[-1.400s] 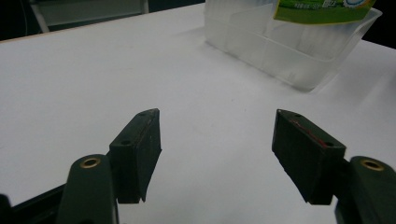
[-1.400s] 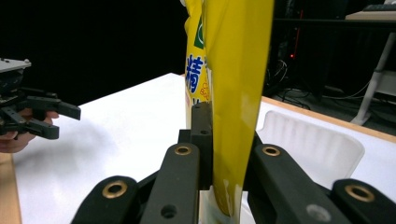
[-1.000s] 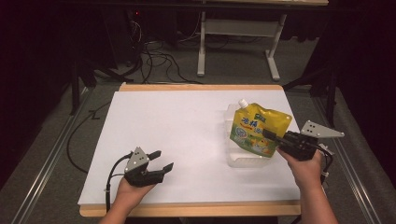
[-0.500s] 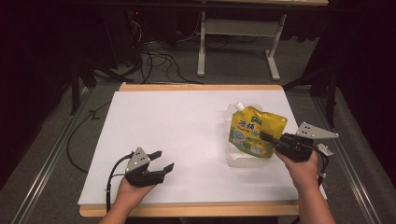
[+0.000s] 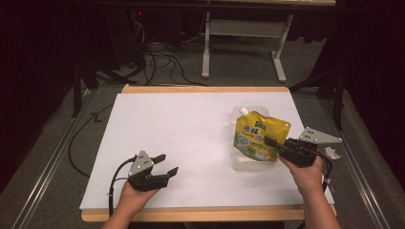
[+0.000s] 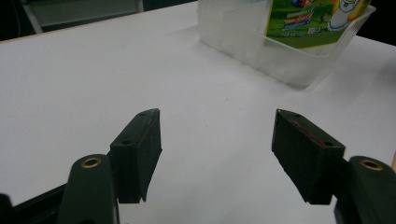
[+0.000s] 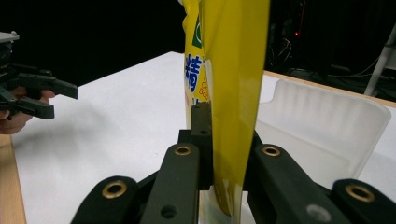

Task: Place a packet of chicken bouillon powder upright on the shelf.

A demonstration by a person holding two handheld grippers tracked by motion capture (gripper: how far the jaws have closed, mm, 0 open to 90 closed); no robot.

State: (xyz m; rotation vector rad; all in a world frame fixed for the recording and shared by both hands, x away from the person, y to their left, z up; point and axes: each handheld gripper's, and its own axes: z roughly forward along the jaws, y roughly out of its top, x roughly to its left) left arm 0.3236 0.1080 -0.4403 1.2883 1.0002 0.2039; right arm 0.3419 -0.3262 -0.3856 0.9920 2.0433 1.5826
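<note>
A yellow spouted refill pouch (image 5: 258, 133) with green print stands in a clear plastic bin (image 5: 248, 164) at the table's right side. My right gripper (image 5: 268, 141) is shut on the pouch's right edge; in the right gripper view the yellow pouch (image 7: 229, 74) is pinched between both jaws, with the bin (image 7: 327, 126) behind it. My left gripper (image 5: 166, 163) rests open near the front left of the table, nothing between its jaws. The left gripper view has the gripper (image 6: 217, 154) over bare white surface, with the bin (image 6: 280, 51) and pouch (image 6: 317, 18) farther off.
The white tabletop (image 5: 191, 129) has a wooden edge (image 5: 205, 213) at the front. Beyond the table, cables (image 5: 157, 62) lie on the floor beside a grey desk frame (image 5: 243, 43). The left hand's gripper (image 7: 28, 93) appears at the left of the right gripper view.
The right gripper and the pouch have shifted slightly within the bin. The left gripper has stayed put.
</note>
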